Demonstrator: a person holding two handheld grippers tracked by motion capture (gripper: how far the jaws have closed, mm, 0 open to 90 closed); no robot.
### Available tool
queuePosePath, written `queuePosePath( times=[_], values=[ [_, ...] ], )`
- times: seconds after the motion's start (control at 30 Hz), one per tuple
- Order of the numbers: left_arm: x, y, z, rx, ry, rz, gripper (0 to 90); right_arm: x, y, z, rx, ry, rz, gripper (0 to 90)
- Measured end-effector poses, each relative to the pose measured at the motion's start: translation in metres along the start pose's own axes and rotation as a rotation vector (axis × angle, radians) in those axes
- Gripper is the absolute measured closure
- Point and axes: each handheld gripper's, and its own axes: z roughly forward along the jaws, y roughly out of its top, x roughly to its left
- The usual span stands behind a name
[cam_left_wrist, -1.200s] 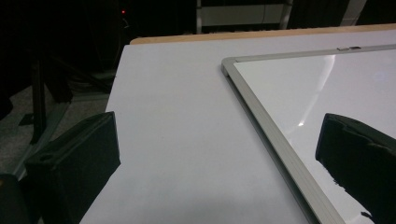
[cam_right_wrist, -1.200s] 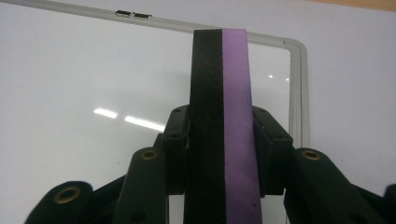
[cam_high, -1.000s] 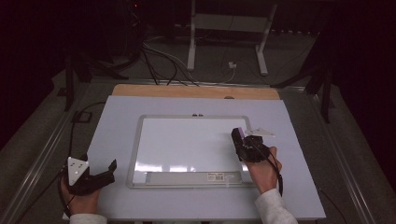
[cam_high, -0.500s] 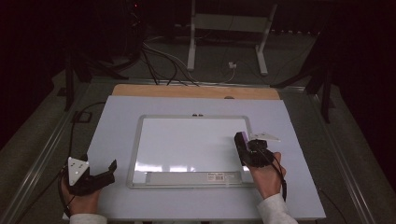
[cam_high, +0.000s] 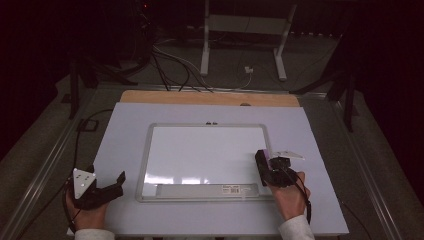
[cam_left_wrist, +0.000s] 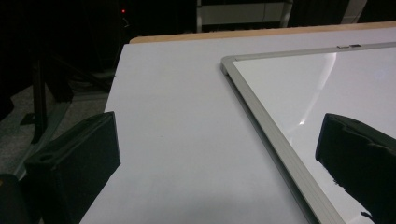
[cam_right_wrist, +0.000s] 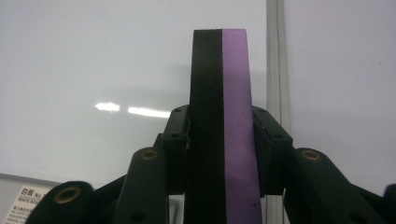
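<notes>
Right gripper (cam_high: 263, 159) clamped on a black-and-purple eraser block (cam_right_wrist: 219, 116), pressed from both sides and held edge-on over the whiteboard (cam_high: 205, 150) just inside its right frame rail, near the board's front right corner. Left gripper (cam_high: 116, 182) parked near the front left corner of the white table (cam_high: 125, 125), jaws standing wide apart with nothing between them, close to the whiteboard's left frame rail. Small white slip (cam_high: 289, 154) lying on the table just right of the board, beside the right gripper.
</notes>
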Motion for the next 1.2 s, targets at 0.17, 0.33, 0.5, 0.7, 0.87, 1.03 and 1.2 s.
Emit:
queuePosePath(
  times=[0.17, 0.33, 0.5, 0.7, 0.87, 1.03, 1.2],
  values=[
    [0.0, 0.0, 0.0, 0.001, 0.0, 0.0, 0.6, -0.004, -0.007, -0.003, 0.003, -0.006, 0.017, 63.4],
    [0.0, 0.0, 0.0, -0.001, 0.0, 0.0, 0.6, -0.005, -0.017, -0.003, 0.015, -0.016, 0.028, 63.5],
    [0.0, 0.0, 0.0, 0.0, -0.001, -0.001, 0.6, -0.004, -0.022, -0.001, 0.028, -0.031, 0.027, 63.5],
    [0.0, 0.0, 0.0, -0.002, -0.001, -0.001, 0.6, -0.002, -0.026, 0.0, 0.021, -0.05, 0.024, 63.6],
    [0.0, 0.0, -0.001, -0.002, 0.0, -0.002, 0.6, -0.001, -0.027, 0.002, 0.003, -0.08, 0.009, 63.6],
    [0.0, 0.0, -0.001, -0.002, 0.0, -0.002, 0.6, -0.002, -0.027, 0.002, -0.002, -0.094, 0.024, 63.6],
    [0.001, 0.0, -0.001, -0.002, 0.0, -0.003, 0.6, -0.002, -0.027, 0.003, -0.004, -0.094, 0.013, 62.8]
  ],
)
